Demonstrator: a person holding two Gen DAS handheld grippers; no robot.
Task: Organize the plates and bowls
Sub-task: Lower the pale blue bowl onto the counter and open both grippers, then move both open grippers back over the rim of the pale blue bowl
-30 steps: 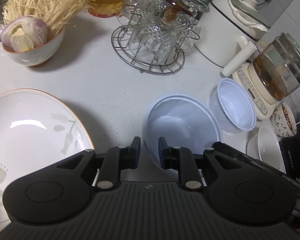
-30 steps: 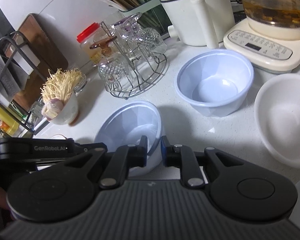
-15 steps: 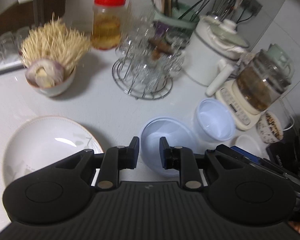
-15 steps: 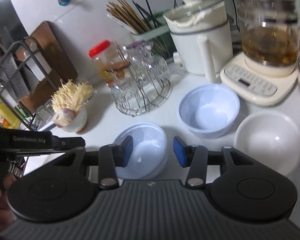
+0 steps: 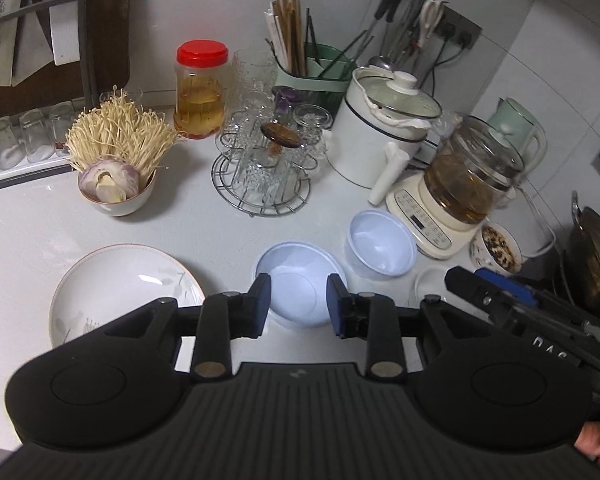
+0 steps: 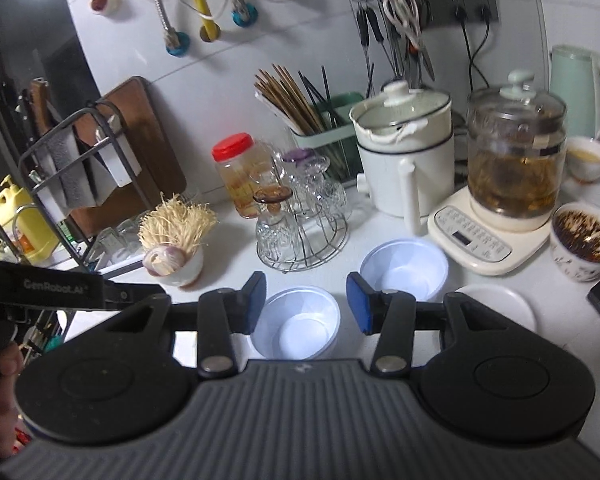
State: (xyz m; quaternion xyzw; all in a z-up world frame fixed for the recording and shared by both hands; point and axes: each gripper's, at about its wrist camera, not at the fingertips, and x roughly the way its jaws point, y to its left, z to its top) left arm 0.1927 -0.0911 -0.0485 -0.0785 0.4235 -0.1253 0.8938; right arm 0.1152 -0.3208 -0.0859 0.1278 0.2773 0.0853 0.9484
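A pale blue plastic bowl [image 5: 300, 280] sits on the white counter straight below my left gripper [image 5: 298, 306], which is open and empty, well above it. It also shows in the right wrist view [image 6: 298, 326] under my open, empty right gripper [image 6: 306, 304]. A second pale blue bowl [image 5: 380, 246] [image 6: 404, 270] stands to its right. A white patterned plate [image 5: 120, 284] lies to the left. A white bowl [image 6: 496, 306] [image 5: 430, 286] sits at the right.
A bowl of enoki mushrooms and onion [image 5: 116, 192], a wire rack of glass cups [image 5: 262, 172], a red-lidded jar [image 5: 200, 88], a white pot [image 5: 380, 140], a glass kettle on its base [image 5: 460, 188] and a cup of dark grains [image 6: 584, 240] crowd the back and right.
Both grippers have risen away from the counter and opened. The near blue bowl, close under the fingers a second ago, now stands free on the counter.
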